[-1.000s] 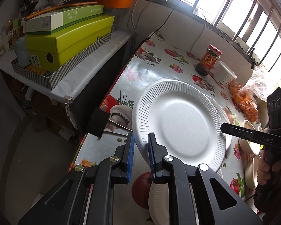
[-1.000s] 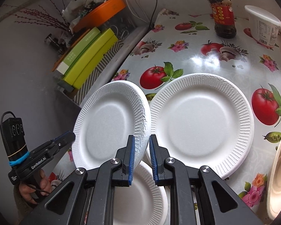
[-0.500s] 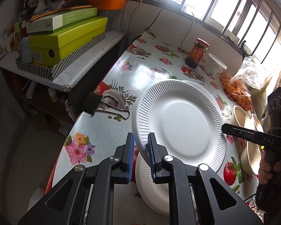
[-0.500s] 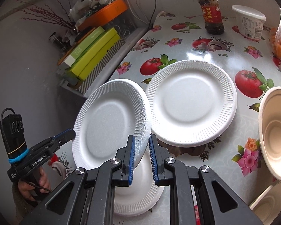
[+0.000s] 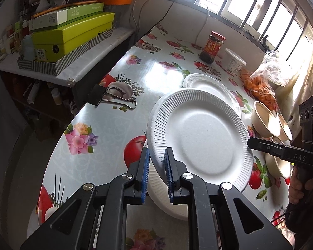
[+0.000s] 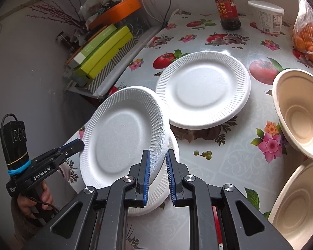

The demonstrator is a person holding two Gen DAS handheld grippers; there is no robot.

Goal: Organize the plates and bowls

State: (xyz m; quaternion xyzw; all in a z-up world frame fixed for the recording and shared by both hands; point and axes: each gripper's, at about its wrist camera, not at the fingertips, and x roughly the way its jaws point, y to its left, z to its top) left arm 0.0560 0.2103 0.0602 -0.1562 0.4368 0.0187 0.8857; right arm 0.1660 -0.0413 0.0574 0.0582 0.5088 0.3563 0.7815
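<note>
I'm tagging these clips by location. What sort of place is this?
Probably a home kitchen or dining corner: a table under a tomato-and-flower oilcloth, a sauce jar and a bag of oranges by a barred window.

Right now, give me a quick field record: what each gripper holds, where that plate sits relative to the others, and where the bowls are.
left gripper: shut on rim of held white ribbed foam plate
right gripper: shut on the opposite rim of that plate
held plate: tilted, above a second white foam plate lying on the floral tablecloth
third white foam plate: further back, apart
beige pulp bowls: right side of the table
</note>
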